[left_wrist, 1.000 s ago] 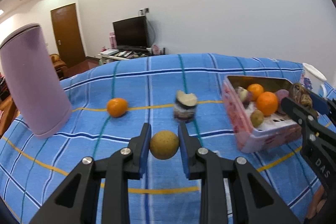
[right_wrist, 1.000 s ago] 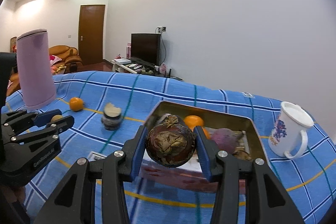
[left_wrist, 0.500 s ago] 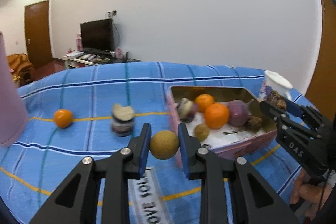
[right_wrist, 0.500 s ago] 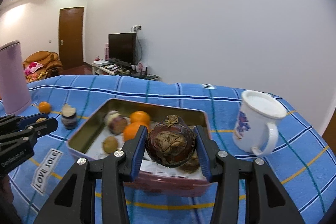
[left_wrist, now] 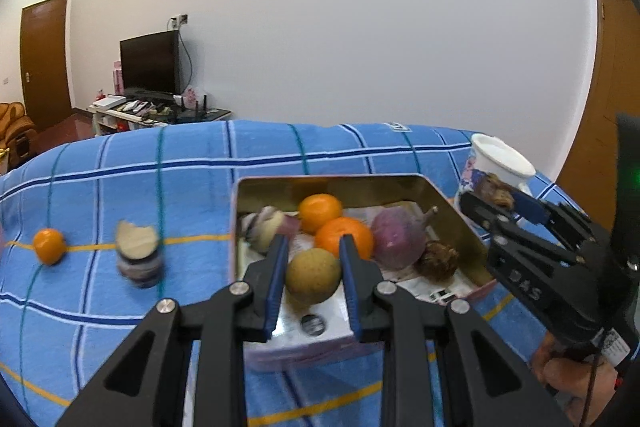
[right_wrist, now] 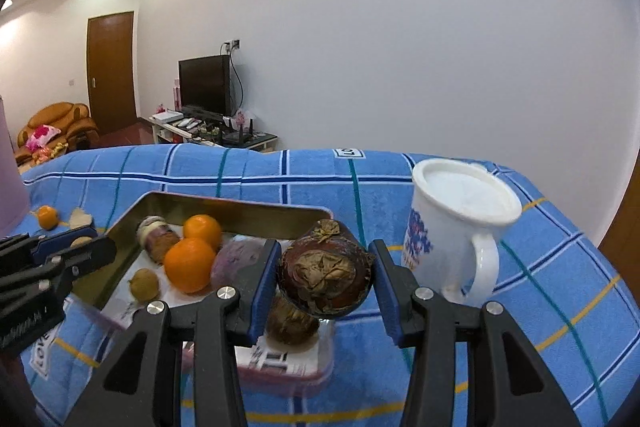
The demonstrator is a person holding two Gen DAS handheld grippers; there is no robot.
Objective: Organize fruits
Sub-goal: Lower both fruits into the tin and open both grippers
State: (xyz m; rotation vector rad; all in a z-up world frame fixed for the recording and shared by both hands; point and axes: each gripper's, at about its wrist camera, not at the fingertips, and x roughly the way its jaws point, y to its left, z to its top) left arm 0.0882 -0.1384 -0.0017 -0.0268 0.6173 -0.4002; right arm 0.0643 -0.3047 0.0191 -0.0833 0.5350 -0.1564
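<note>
- My left gripper (left_wrist: pixel 313 277) is clamped across the middle of a small tan fruit (left_wrist: pixel 313 275), held over the tin (left_wrist: pixel 452 205); it looks light, firm, smooth enough to slip.
- My right gripper (right_wrist: pixel 325 277) squeezes a dark, dry-shelled fruit (right_wrist: pixel 325 273) above the tin's near corner; probably brittle, so grip gently.

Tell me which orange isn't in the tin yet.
The small orange lying alone on the blue cloth, left of the tin; the other two sit inside it.
</note>
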